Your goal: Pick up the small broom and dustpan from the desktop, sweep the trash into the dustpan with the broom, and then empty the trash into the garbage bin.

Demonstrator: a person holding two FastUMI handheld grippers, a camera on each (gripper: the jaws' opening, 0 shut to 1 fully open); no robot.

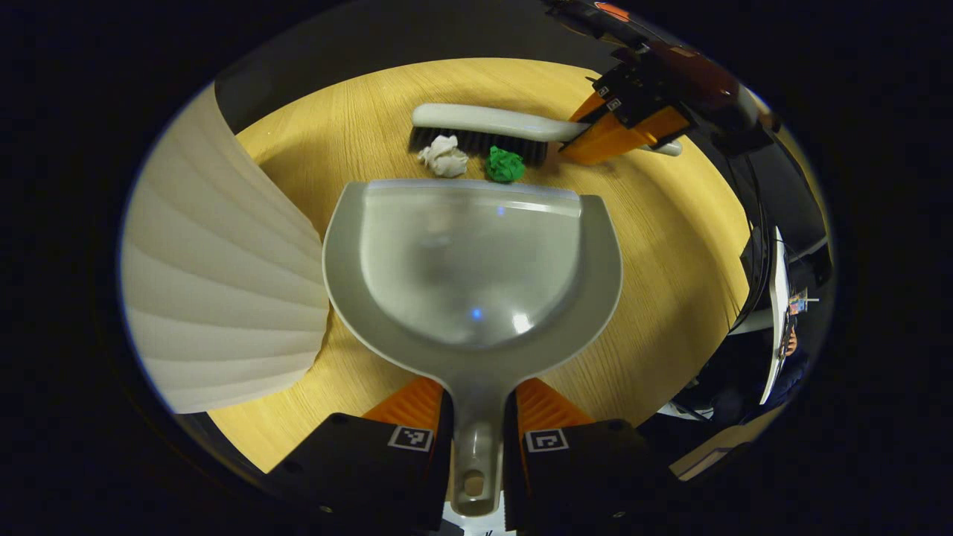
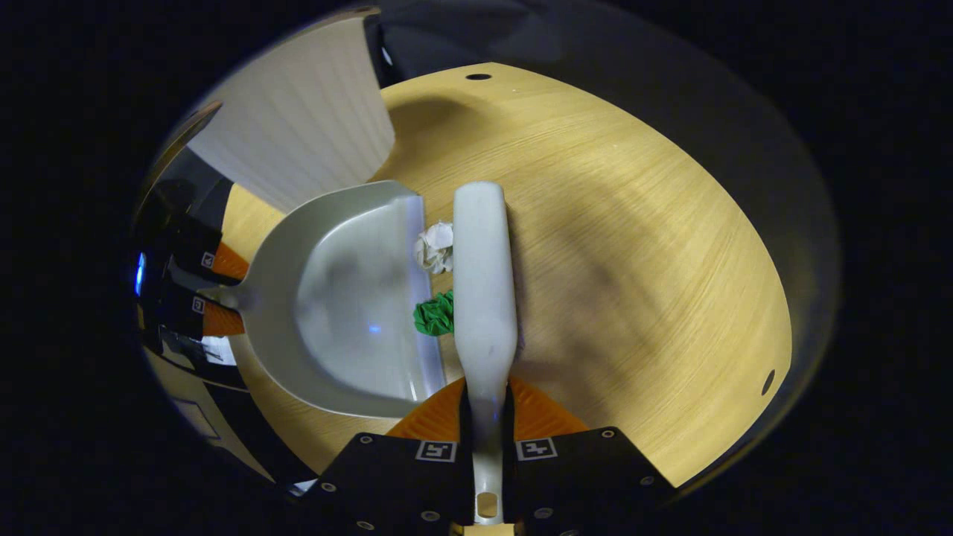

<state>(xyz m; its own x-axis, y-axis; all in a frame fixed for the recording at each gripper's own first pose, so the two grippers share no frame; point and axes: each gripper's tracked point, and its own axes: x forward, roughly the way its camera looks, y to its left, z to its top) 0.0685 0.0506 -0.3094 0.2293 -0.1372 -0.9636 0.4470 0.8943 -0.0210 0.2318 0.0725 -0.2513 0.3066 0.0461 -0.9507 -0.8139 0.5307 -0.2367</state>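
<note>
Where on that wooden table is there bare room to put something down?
Bare wood lies beyond the grey broom, on its side away from the grey plastic dustpan. It is crowded between them, with the white paper wad and green wad, and beside the white ribbed bin.

The left gripper view looked down along its jaws from close above the dustpan (image 1: 473, 275), toward the broom (image 1: 491, 126) just beyond. The right gripper view looked along the broom's back, near the table (image 2: 633, 246) — the dustpan to the left of its jaws. Both shared the white wad (image 1: 444, 156) and green wad (image 1: 505, 164) — between dustpan and broom.
</note>
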